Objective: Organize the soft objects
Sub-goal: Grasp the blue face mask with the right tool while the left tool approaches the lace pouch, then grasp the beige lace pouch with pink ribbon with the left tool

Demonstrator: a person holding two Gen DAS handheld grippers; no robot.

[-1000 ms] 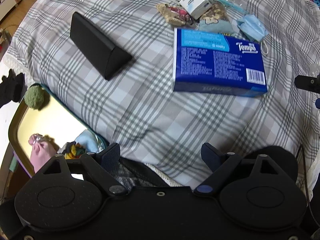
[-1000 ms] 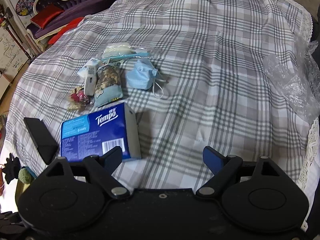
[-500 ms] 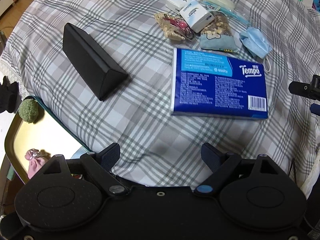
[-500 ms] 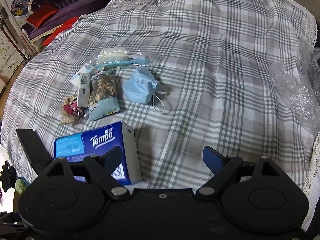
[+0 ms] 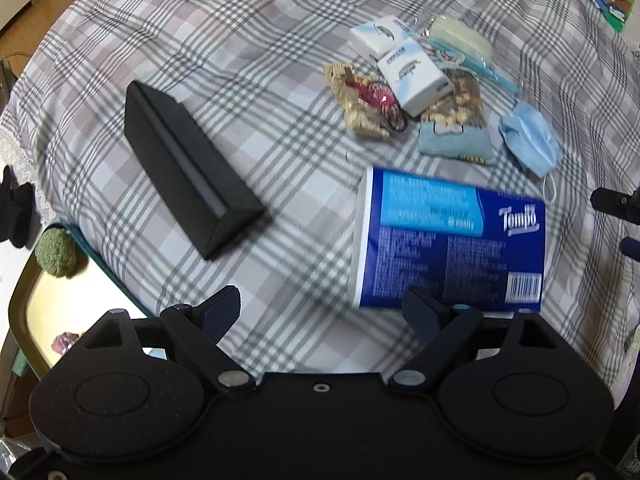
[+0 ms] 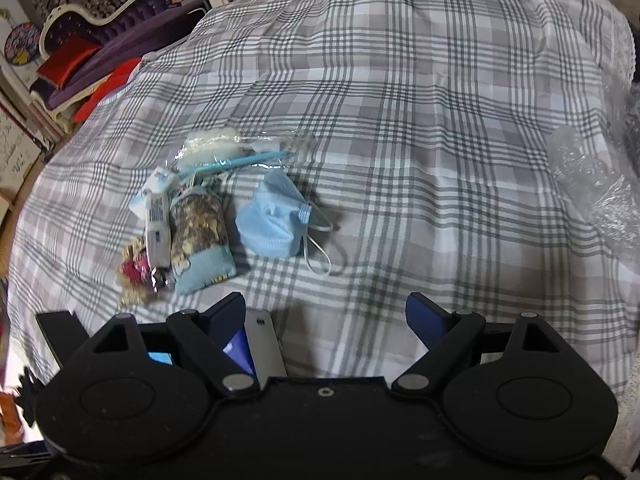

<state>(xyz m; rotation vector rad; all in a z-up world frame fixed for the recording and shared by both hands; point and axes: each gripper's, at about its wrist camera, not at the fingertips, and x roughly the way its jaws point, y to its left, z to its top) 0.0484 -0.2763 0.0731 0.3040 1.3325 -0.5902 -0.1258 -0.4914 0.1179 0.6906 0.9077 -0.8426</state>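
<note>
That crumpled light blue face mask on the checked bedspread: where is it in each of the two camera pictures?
Left wrist view: the face mask lies far right, above the big blue tissue pack.
Right wrist view: the face mask lies left of centre, right of the pile of small items.
Shared landmark: the light blue pouch with the patterned top, lying just left of the mask in both views.

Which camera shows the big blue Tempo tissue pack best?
The left wrist view: the blue rectangular Tempo tissue pack lies almost fully visible, logo readable. The right wrist view shows only a sliver behind the tool's own body.
</note>
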